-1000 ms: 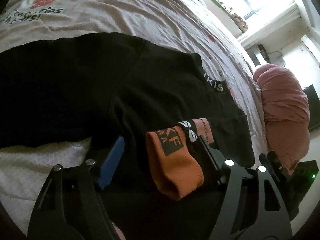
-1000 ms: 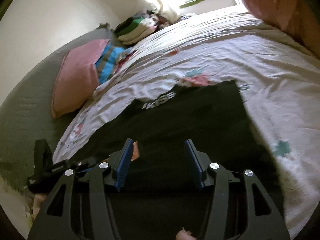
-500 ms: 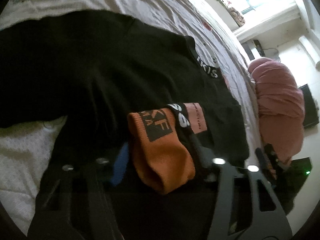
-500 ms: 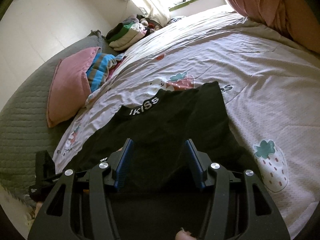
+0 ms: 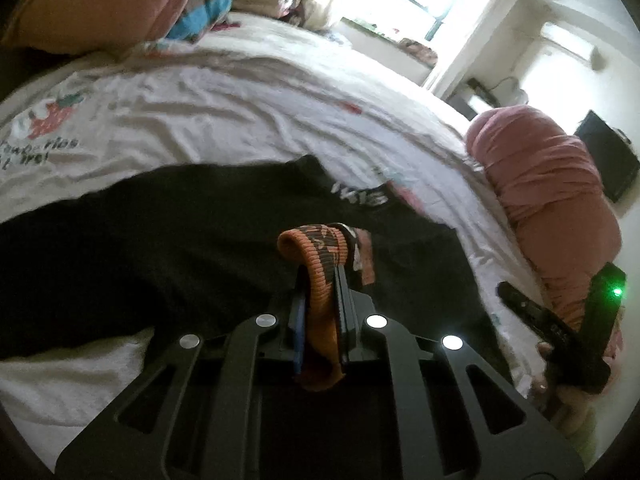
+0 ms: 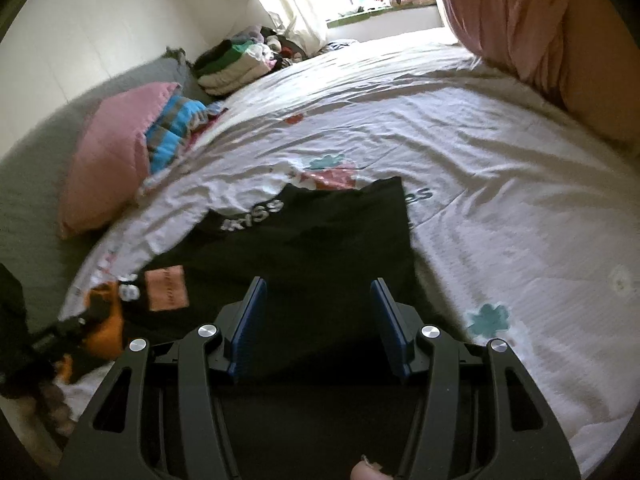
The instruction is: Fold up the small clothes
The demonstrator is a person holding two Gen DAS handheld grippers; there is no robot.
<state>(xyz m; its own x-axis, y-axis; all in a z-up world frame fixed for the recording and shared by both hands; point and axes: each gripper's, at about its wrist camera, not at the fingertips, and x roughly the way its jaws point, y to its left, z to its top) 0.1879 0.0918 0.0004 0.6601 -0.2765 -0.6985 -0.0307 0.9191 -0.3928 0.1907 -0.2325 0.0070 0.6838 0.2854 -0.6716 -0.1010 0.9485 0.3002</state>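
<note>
Orange cuff (image 5: 316, 280) pinched in left jaws; right jaws spread wide.

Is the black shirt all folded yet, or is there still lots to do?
Not yet. The black shirt lies spread on the bed sheet, partly folded at most. The left gripper has pinched the orange cuff; the right gripper is open above the shirt. The folding itself remains.

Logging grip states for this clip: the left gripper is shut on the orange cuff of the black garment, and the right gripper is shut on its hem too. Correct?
Not quite. The left gripper is indeed shut on the orange cuff of the black garment. The right gripper, however, is open: in the right wrist view its blue-padded fingers stand wide apart over the cloth, pinching nothing.
</note>
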